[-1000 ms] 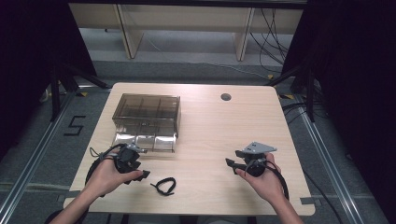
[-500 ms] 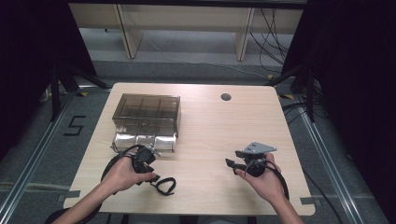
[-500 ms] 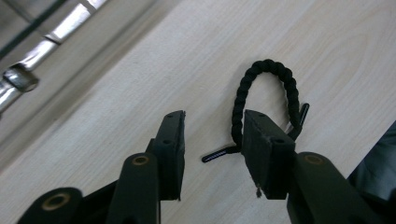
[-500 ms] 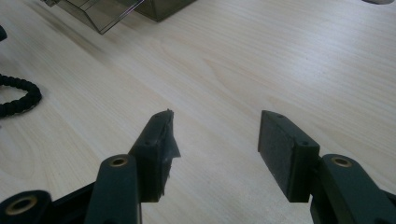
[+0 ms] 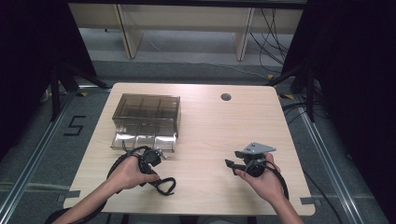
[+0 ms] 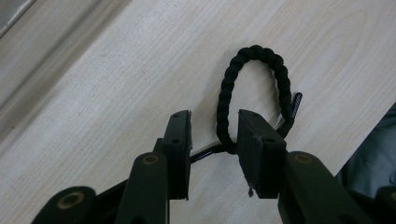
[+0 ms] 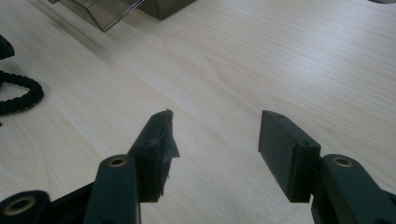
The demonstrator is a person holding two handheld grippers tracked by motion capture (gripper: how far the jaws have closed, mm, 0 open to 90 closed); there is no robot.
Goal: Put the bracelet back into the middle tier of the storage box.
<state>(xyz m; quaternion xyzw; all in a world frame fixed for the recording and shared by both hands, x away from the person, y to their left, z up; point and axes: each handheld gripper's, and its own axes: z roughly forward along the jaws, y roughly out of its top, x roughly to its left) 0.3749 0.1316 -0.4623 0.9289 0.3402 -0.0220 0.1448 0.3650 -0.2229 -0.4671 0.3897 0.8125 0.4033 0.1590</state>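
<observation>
A black braided bracelet [image 5: 167, 185] lies flat on the wooden table [image 5: 205, 121] near its front edge. My left gripper [image 5: 158, 179] reaches it from the left. In the left gripper view the bracelet's [image 6: 252, 70] near end sits between the jaws of my left gripper [image 6: 215, 122], close to the right pad, with a gap on the left side. The jaws have just been closing and stand apart around the cord. My right gripper [image 5: 231, 164] rests at the front right, open with nothing between the jaws [image 7: 215, 126]. The bracelet [image 7: 18, 95] shows at that view's left edge.
A smoky clear plastic drawer box [image 5: 147, 112] stands on the left half of the table, with a lower drawer [image 5: 140, 140] pulled out toward me, just behind my left hand. A round cable hole [image 5: 226, 97] is at the back. Bare wood lies between the grippers.
My left hand has moved right and toward the front edge to the bracelet, and its jaws have narrowed around the bracelet's end. The right hand has stayed put.
</observation>
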